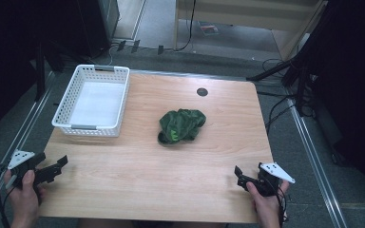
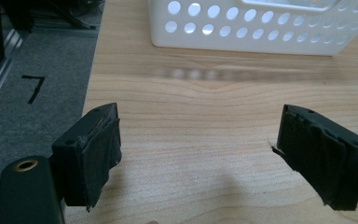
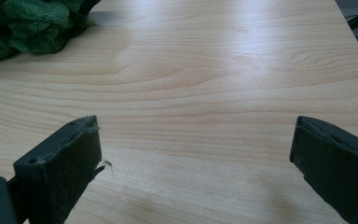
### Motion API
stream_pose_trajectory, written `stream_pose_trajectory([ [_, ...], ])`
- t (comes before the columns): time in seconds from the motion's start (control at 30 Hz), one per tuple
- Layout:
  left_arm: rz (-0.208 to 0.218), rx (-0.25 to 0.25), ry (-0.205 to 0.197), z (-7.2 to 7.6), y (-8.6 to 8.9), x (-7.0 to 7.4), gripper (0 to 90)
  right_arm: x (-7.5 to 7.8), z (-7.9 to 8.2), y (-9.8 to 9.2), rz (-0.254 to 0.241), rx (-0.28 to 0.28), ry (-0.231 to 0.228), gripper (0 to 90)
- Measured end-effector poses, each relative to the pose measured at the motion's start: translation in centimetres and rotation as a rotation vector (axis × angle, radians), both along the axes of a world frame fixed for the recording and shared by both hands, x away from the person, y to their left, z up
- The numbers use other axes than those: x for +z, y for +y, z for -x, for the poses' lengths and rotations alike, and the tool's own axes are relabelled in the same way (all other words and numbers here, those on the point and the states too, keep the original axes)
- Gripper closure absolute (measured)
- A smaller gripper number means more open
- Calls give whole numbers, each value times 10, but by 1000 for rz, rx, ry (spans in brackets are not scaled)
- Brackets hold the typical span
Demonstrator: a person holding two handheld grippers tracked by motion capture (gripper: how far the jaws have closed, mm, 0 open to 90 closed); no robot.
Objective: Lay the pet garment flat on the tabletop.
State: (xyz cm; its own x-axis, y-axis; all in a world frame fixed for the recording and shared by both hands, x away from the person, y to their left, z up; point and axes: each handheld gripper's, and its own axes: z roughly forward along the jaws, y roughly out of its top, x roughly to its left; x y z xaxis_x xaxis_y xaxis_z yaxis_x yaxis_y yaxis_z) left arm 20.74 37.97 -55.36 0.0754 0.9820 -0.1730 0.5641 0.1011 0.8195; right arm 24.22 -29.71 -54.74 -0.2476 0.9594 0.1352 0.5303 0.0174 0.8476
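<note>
My left tongs (image 1: 52,167) rest at the near left corner of the surface (image 1: 138,166), jaws spread wide with nothing between them, pointed at the white basket (image 1: 95,99) standing at the far left. My right tongs (image 1: 245,179) sit at the near right edge, equally wide and empty. The crumpled green cloth (image 1: 181,125) lies mid-surface, well apart from both and beside the basket, not in it. I judge this a ready stance: both tongs opened for a first reach toward the cloth.
</note>
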Motion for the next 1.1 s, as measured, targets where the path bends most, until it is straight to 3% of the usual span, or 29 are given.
stream_pose_trajectory([
  [0.27, 0, -2, -1, 0, 0, 0, 138, 1, 1, 3, 23, 4, 3, 20],
  [0.4, 2, 1, -2, 0, 0, 0, 138, 5, 0, 3, -19, 1, 5, 20],
  [0.5, 1, 1, -2, 0, 0, 0, 138, 12, -2, 13, 4, 7, -5, 20],
  [0.6, -6, 3, -2, 0, 0, 0, 138, 22, -6, 29, 4, 40, -18, 20],
  [0.63, -7, 2, -2, 0, 0, 0, 138, 29, -10, 46, 9, 80, -23, 20],
  [0.67, -5, 2, -3, 1, 0, 0, 138, 29, -10, 46, 9, 80, -23, 20],
  [0.7, -1, 2, -5, 1, 0, 0, 138, 35, -13, 62, 35, 124, -32, 20],
  [0.8, 5, 5, -15, 1, 0, 0, 138, 39, -17, 77, 46, 155, -37, 20],
  [0.83, 6, 5, -13, 1, 1, 0, 138, 42, -23, 92, 42, 181, -45, 20],
  [0.93, 11, 5, -11, 1, 1, 0, 138, 46, -29, 107, 32, 198, -51, 20],
  [1.0, 13, 6, -12, 1, 1, 0, 138, 52, -39, 128, -31, 232, -50, 20],
  [1.1, 13, 6, -12, 1, 1, 0, 138, 57, -46, 143, -12, 245, -62, 19],
])
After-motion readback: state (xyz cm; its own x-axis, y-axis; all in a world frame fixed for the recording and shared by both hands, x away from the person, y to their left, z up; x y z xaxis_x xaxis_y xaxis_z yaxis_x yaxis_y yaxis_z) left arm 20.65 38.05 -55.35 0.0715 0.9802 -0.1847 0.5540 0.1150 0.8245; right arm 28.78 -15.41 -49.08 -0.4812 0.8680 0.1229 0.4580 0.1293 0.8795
